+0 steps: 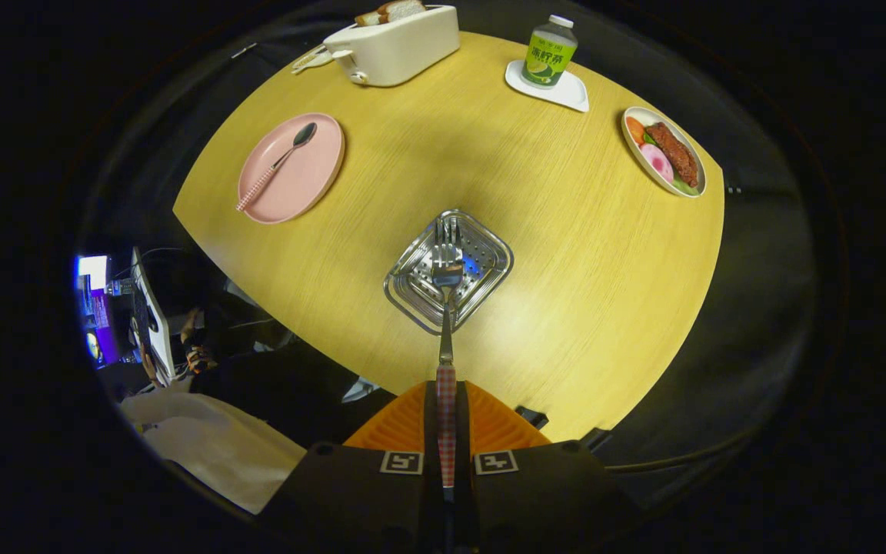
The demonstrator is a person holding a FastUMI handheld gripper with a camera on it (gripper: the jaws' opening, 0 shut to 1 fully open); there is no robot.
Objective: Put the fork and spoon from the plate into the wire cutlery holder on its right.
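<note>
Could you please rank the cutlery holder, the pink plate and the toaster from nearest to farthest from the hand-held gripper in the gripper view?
The hand-held gripper is shut on the fork.
1. Cutlery holder: just ahead, under the fork's tines.
2. Pink plate: beyond, to the left, holding the spoon.
3. Toaster: at the far table edge.

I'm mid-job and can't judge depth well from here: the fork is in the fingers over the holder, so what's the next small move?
Probably lower straight down, then open. The gripper is shut on the fork by its checked handle, and the tines hang over the opening of the wire cutlery holder. How far in they reach I cannot tell. The spoon lies on the pink plate.
</note>
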